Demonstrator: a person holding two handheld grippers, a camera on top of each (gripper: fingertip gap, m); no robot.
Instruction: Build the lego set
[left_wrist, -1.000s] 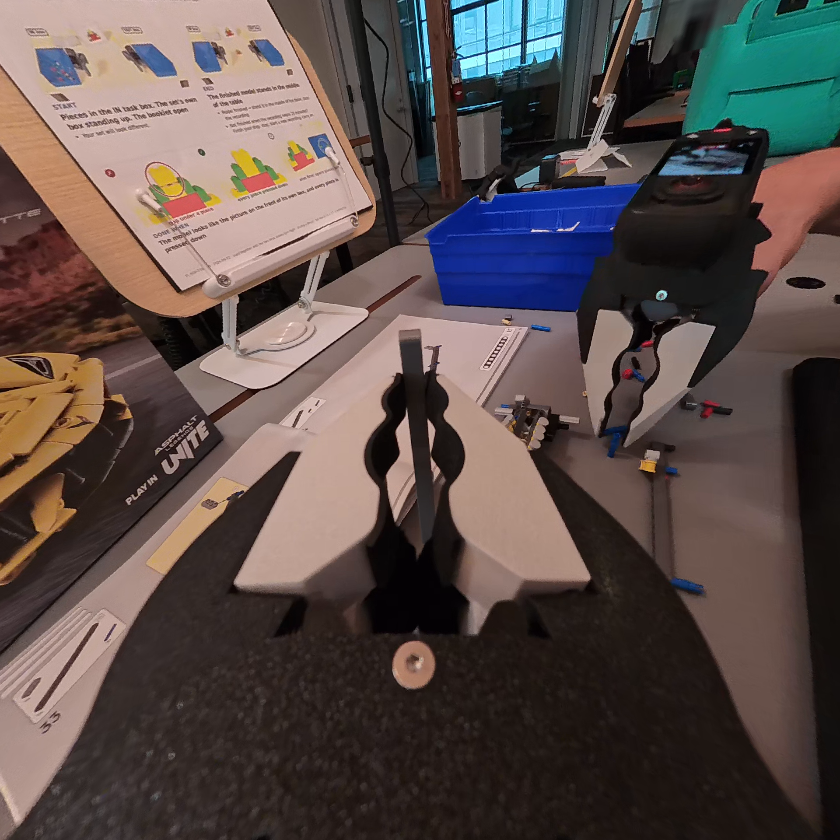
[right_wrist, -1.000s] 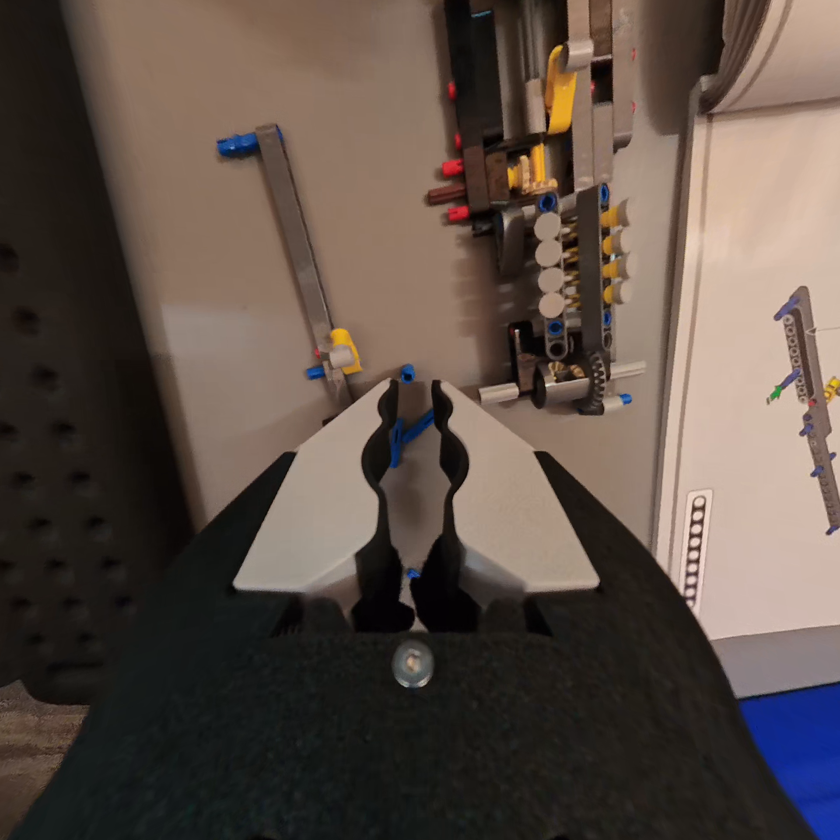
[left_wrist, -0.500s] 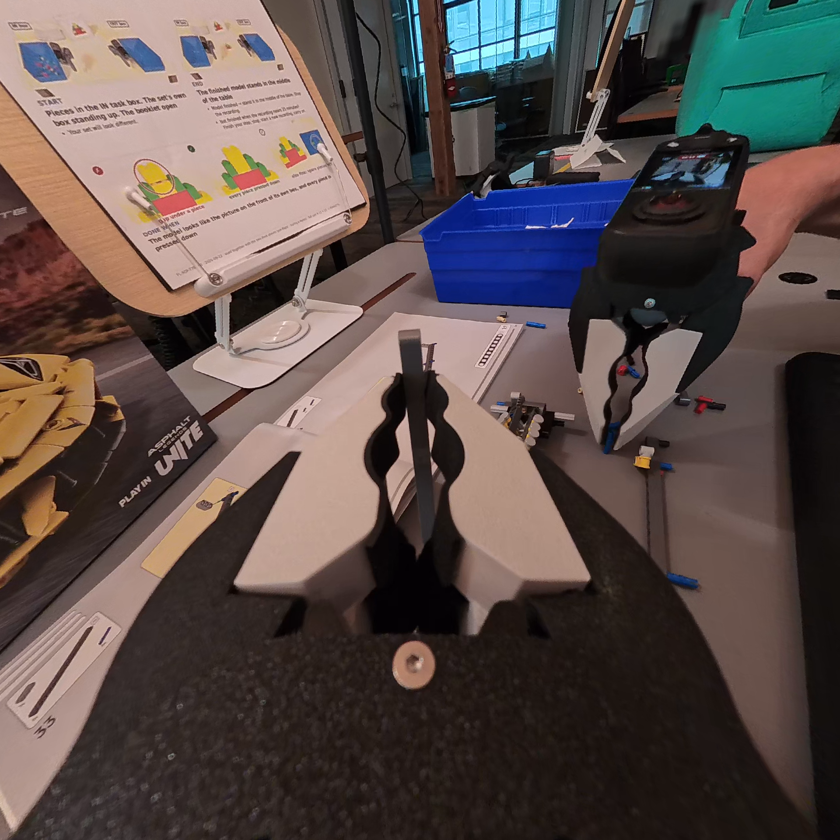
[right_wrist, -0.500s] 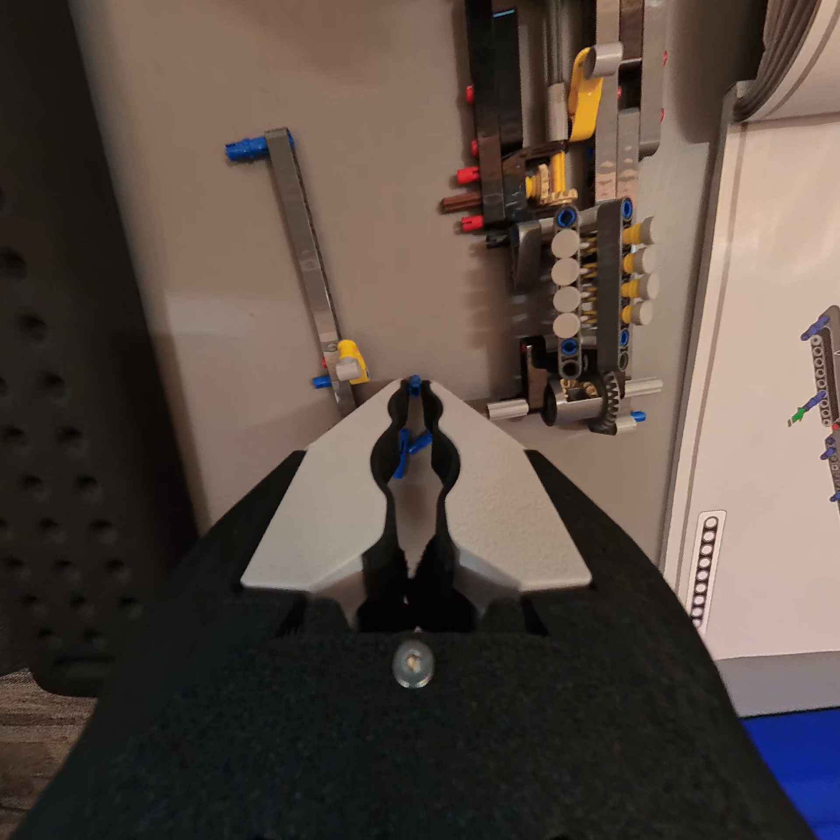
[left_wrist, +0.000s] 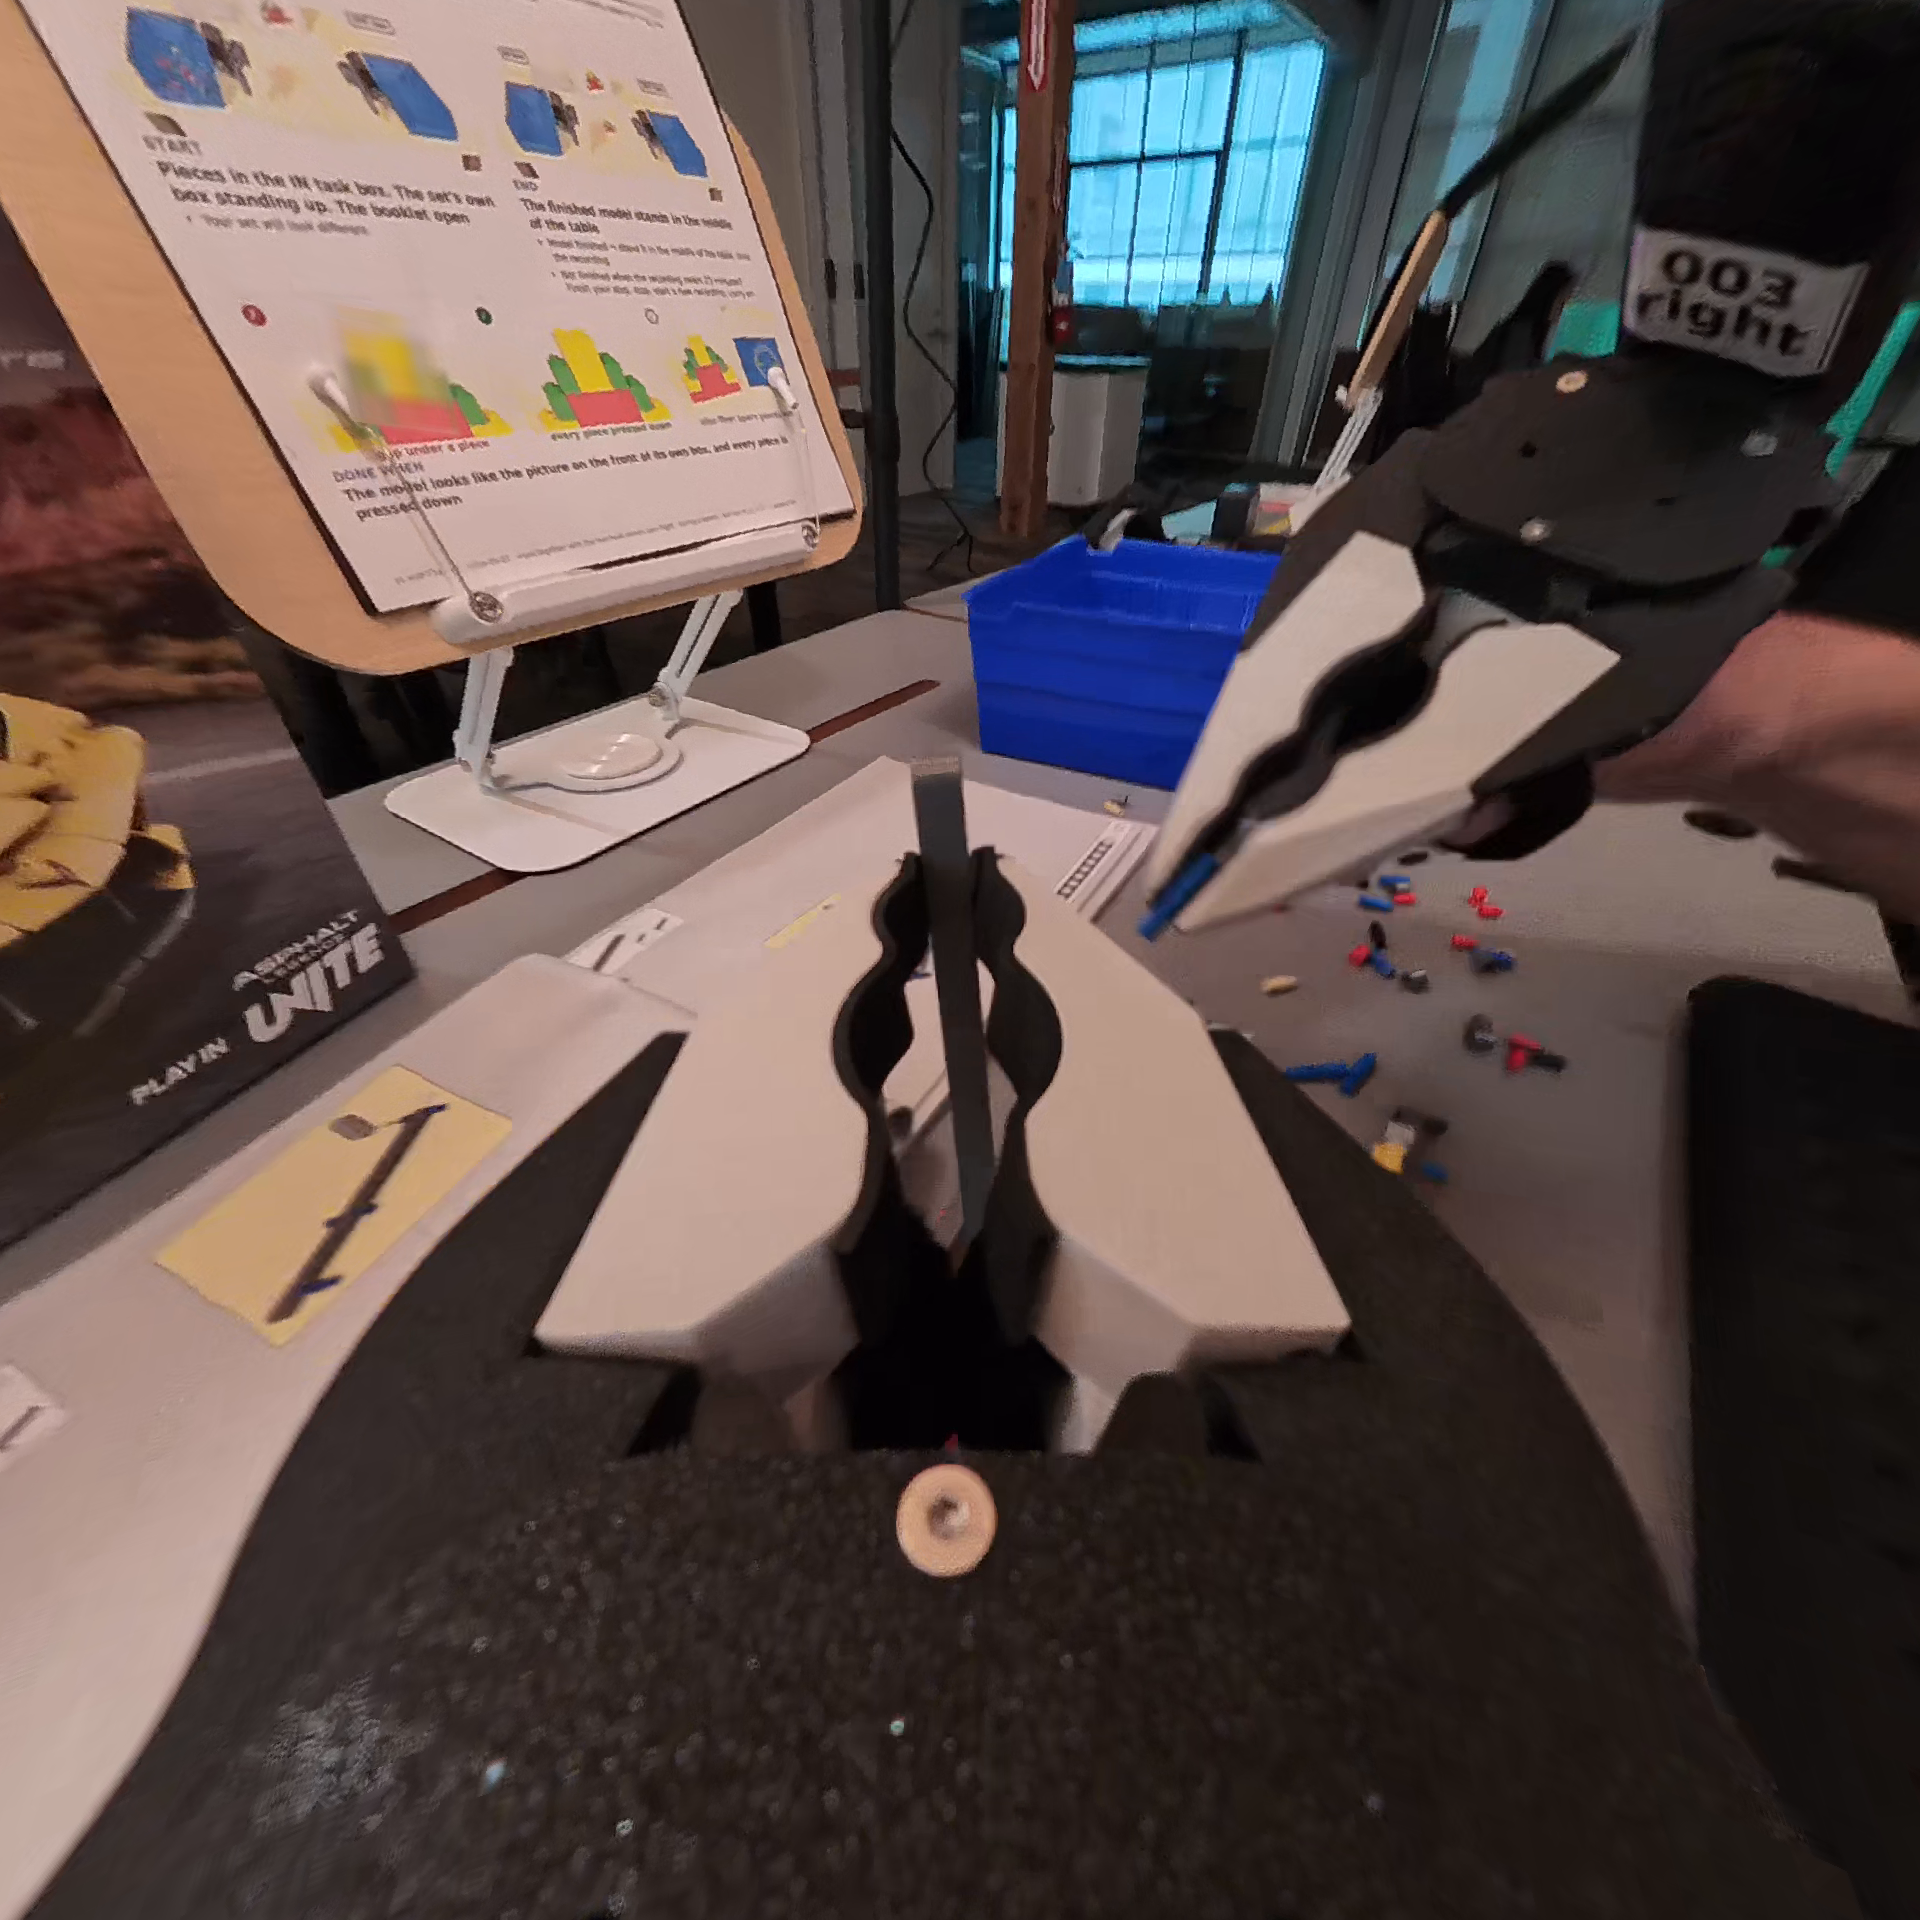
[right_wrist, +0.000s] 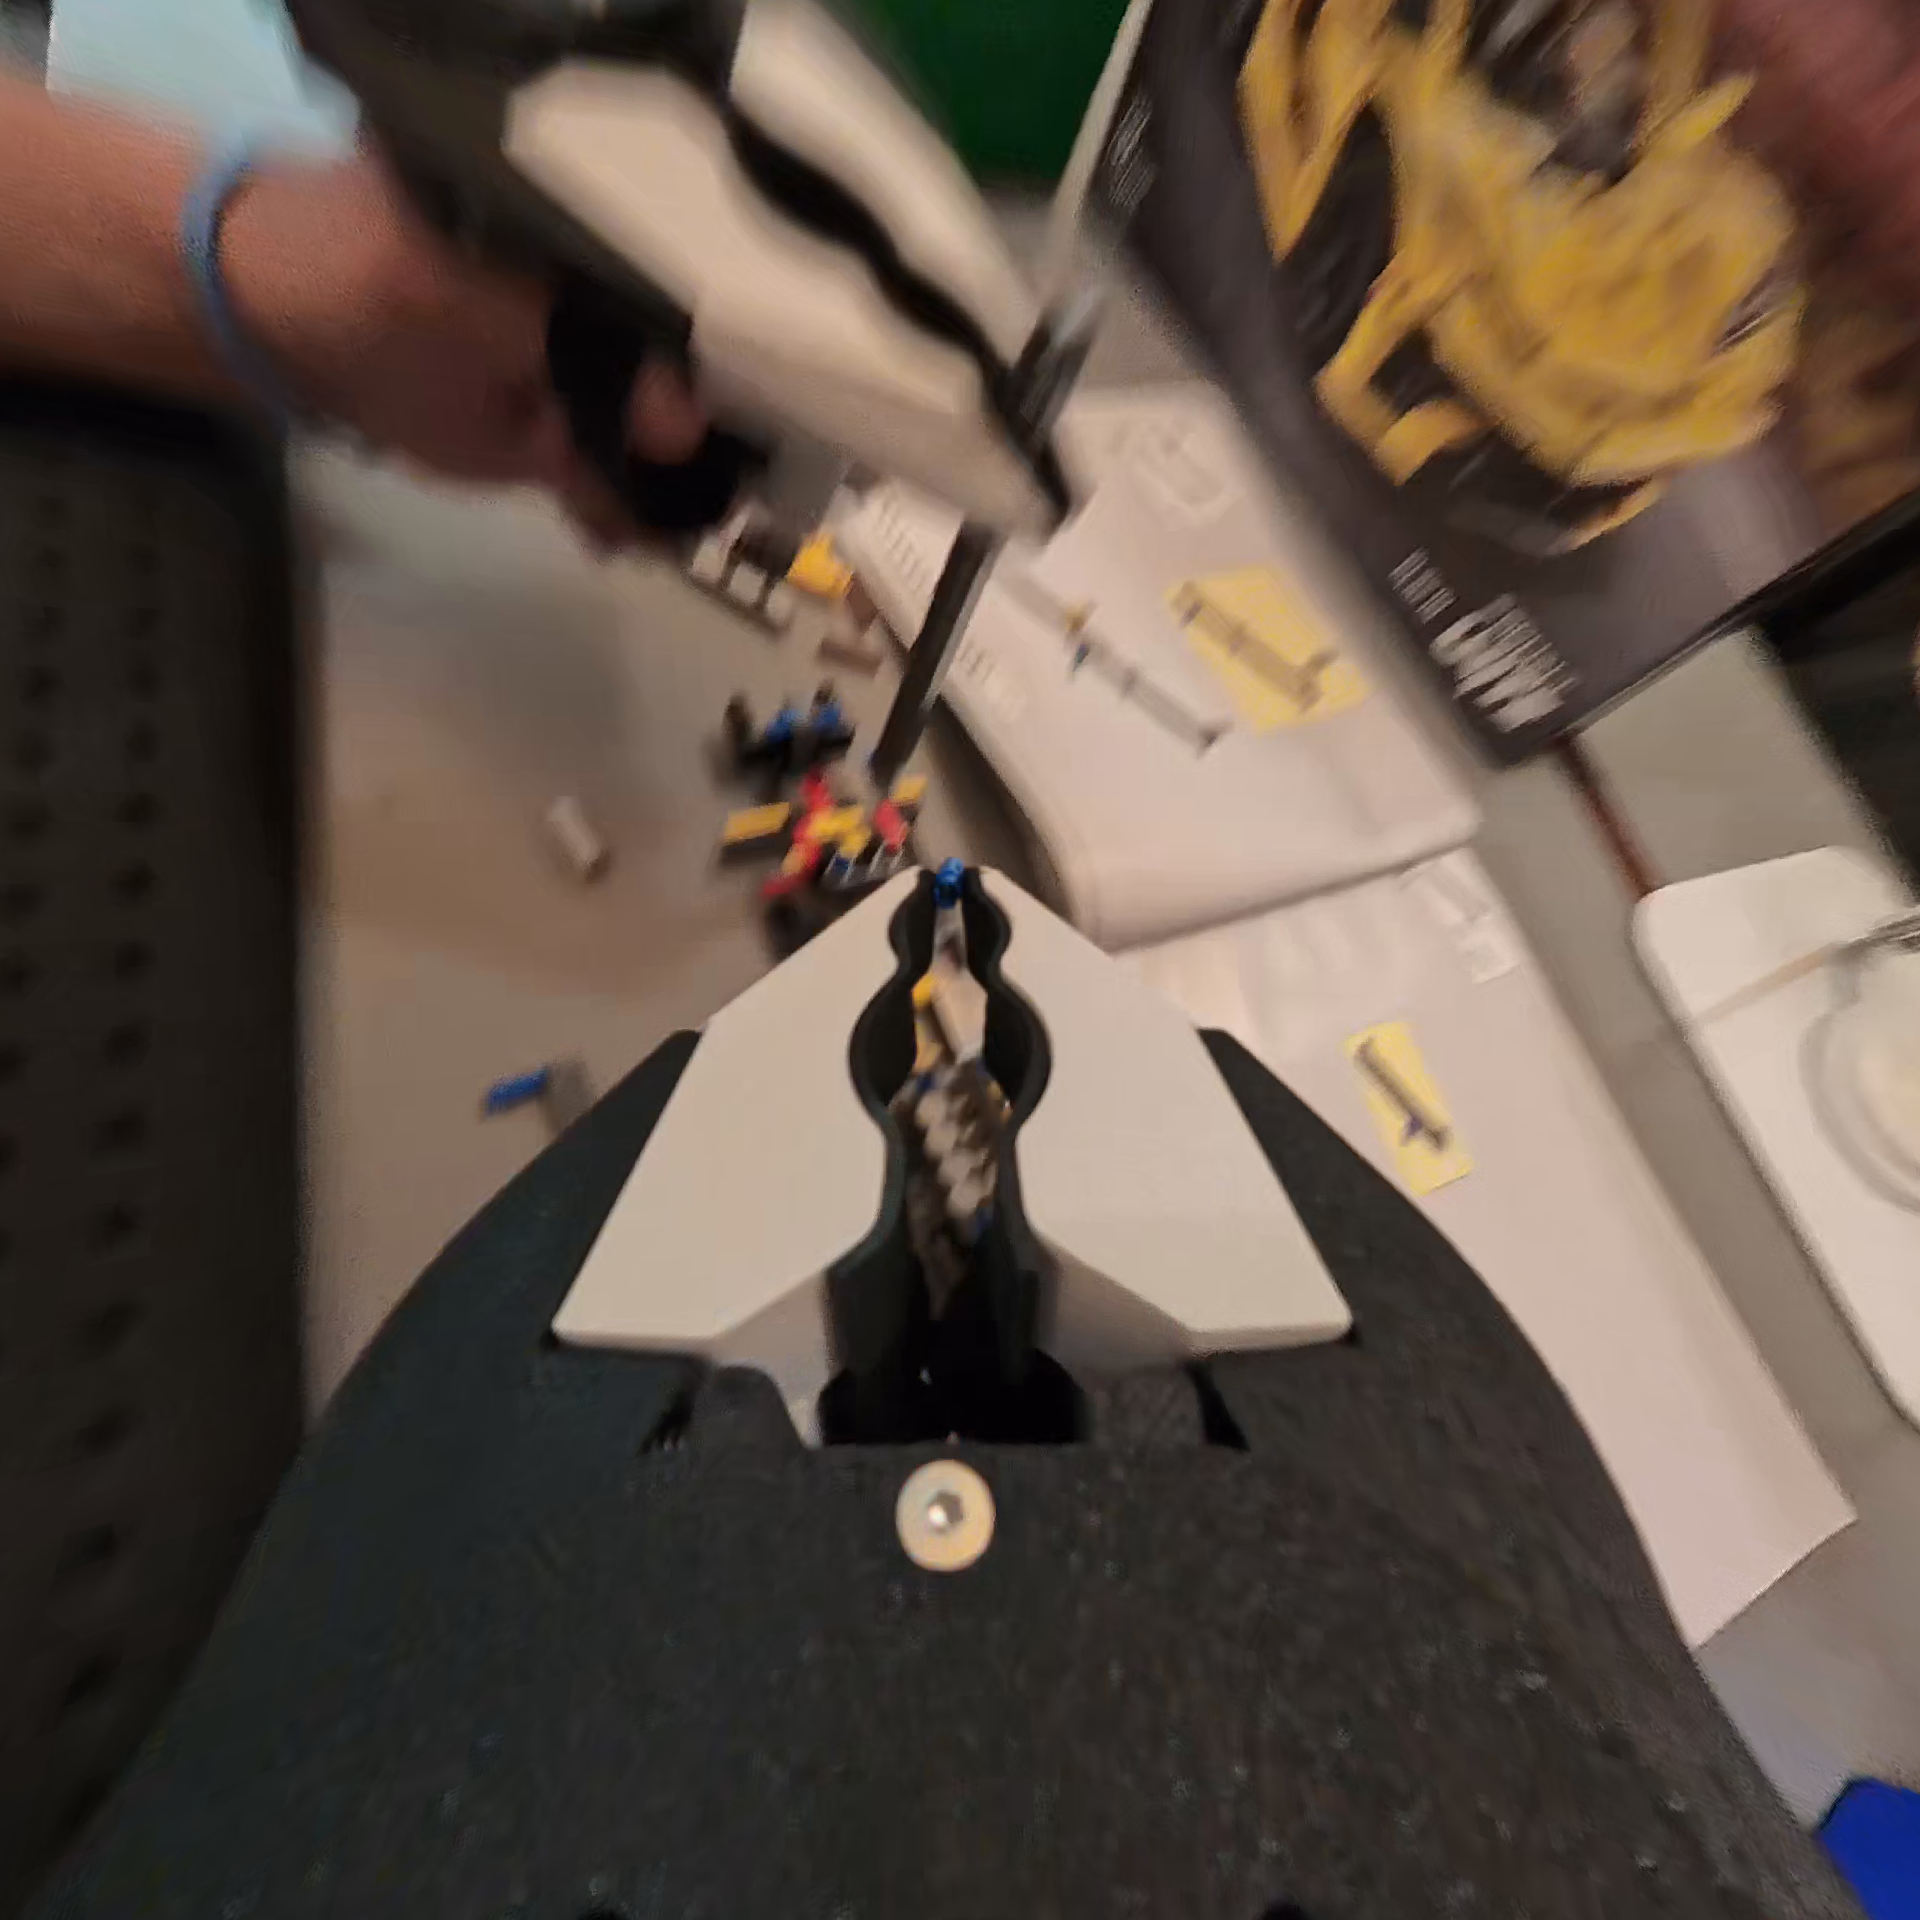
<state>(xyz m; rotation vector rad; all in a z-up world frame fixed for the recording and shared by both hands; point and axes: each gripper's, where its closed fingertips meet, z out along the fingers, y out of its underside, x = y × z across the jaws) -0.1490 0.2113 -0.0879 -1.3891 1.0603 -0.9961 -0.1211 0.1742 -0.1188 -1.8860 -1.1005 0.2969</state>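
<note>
We hold a long dark gray beam in our left gripper. The gripper is squeezed tight on the beam, and the beam sticks out past the tips, up in the air above the desk.

Our right gripper is clenched on a small blue pin. The pin pokes out at the very tip. In the left wrist view this gripper is lifted off the desk, just to the right of the beam, and the blue pin points down and left.

Small blue, red, black and yellow pieces lie loose on the desk under the right gripper. An open booklet lies beside them. The set's box with a yellow car stands on the left. A blue bin sits farther back, near a sheet on a stand. The right wrist view is very blurry.
</note>
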